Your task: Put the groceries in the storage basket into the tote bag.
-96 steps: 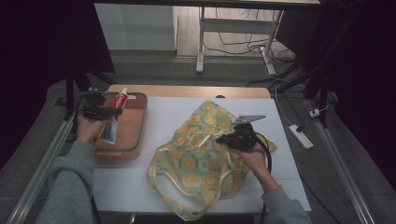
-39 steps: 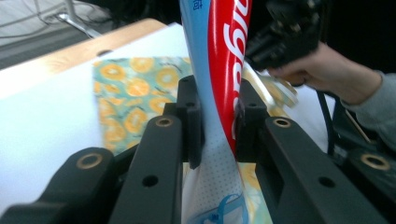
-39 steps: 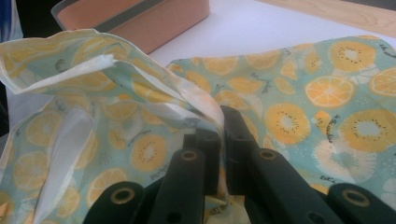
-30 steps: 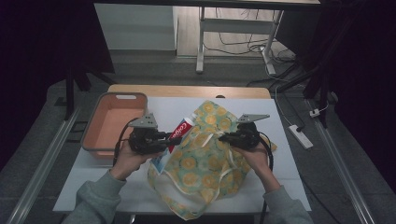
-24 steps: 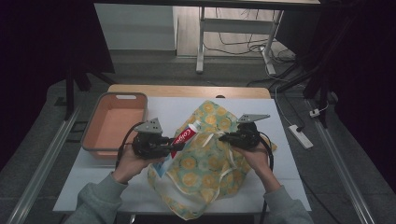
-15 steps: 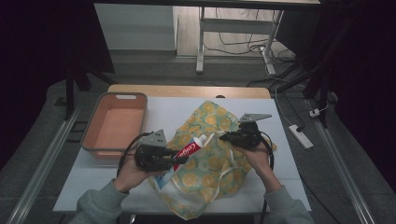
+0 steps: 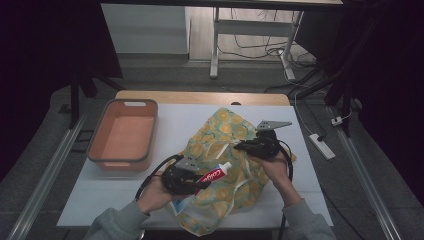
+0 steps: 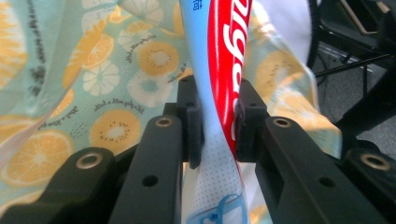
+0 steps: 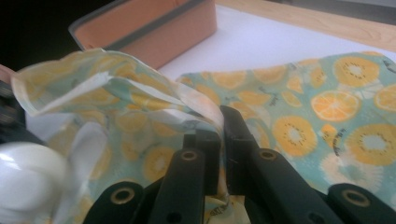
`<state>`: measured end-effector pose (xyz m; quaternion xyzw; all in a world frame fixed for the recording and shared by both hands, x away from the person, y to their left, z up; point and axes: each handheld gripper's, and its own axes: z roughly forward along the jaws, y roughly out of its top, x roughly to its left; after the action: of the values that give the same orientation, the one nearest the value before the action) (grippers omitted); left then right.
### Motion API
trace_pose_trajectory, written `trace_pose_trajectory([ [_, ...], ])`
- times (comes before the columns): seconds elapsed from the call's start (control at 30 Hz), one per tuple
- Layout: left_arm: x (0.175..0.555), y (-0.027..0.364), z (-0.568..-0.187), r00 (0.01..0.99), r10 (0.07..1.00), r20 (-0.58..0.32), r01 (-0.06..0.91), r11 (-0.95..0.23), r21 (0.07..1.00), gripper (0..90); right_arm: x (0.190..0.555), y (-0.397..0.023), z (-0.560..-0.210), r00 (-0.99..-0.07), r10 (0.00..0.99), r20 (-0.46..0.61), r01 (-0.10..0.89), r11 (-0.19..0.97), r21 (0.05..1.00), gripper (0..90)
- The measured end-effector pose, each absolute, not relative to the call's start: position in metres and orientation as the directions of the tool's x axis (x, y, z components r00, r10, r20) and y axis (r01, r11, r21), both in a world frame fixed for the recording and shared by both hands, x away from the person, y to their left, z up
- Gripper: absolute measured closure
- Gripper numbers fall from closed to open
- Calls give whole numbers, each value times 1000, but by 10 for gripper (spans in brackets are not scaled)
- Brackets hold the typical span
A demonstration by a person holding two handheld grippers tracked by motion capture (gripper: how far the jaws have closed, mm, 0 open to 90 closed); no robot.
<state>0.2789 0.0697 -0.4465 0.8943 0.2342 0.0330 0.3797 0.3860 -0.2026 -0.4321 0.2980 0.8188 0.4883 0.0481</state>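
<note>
While right tongs (image 9: 219, 140) pinch bag (image 7: 220, 145) edge, toothpaste (image 7: 214, 174) nears.

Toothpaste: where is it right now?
In the high view the toothpaste is clamped in the left tool, cap pointing at the open mouth of the fruit-print bag, right of the orange tray. The right tool holds the bag's edge up.

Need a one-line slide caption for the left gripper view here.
Left gripper clamps a red, white and blue toothpaste tube over the citrus-print fabric bag.
</note>
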Motion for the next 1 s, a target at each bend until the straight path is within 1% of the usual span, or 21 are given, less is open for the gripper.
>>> trace_pose_trajectory([
  [0.1,287,60,-451,877,468,-111,412,-612,675,759,383,-202,-428,-823,523,222,436,330,837,864],
  [0.17,292,55,-455,873,471,-125,426,-615,663,759,381,-201,-424,-827,517,219,425,322,846,863],
  [0.27,295,49,-459,873,473,-116,428,-630,648,759,376,-200,-418,-836,506,212,405,309,860,864],
  [0.47,307,43,-464,865,486,-125,446,-630,636,759,370,-197,-409,-850,477,224,390,285,875,864],
  [0.63,323,35,-464,846,517,-133,470,-603,645,758,365,-193,-405,-858,463,222,379,281,882,863],
  [0.87,341,23,-474,820,557,-134,504,-590,631,757,362,-192,-402,-864,450,226,372,267,889,864],
  [1.0,352,21,-477,796,586,-152,528,-549,648,757,361,-191,-401,-867,442,230,371,264,891,864],
])
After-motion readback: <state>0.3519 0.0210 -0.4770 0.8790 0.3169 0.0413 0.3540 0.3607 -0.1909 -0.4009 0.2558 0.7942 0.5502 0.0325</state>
